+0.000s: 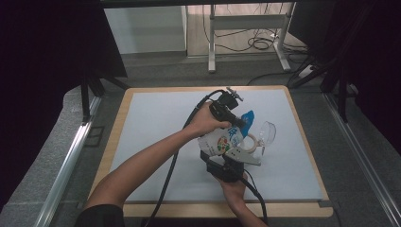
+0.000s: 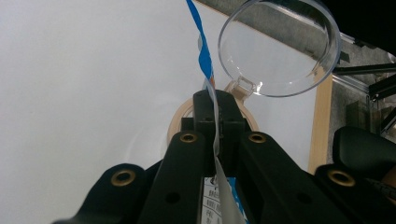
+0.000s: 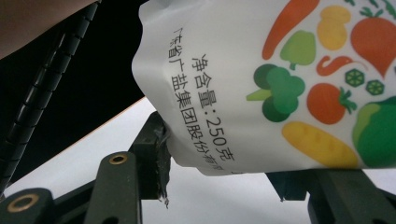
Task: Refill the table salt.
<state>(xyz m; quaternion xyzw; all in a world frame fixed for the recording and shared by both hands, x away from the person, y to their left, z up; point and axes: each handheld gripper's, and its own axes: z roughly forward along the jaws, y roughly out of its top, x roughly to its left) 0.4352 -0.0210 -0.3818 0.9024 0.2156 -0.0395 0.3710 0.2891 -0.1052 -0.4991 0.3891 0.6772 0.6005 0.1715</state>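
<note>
A white pouch (image 1: pixel 222 141) printed with vegetables (image 3: pixel 261 84) hangs tilted over a small jar with a wooden rim (image 1: pixel 250 142). The jar's clear lid (image 1: pixel 267 132) is flipped open. My left gripper (image 1: pixel 241 124) is shut on the pouch's blue top edge (image 2: pixel 204 56). In the left gripper view its jaws (image 2: pixel 215 109) pinch that thin seam right above the jar's rim (image 2: pixel 180 116) and the lid (image 2: pixel 280 51). My right gripper (image 1: pixel 222 156) comes up from below, and its jaws (image 3: pixel 226 168) close on the pouch's bottom corner.
Everything sits on a white mat (image 1: pixel 156 132) on a wood-edged table (image 1: pixel 307 142). Black cables trail from both grippers toward the front edge. Beyond the table lie a grey floor, metal rails at the sides and a desk frame (image 1: pixel 246 28).
</note>
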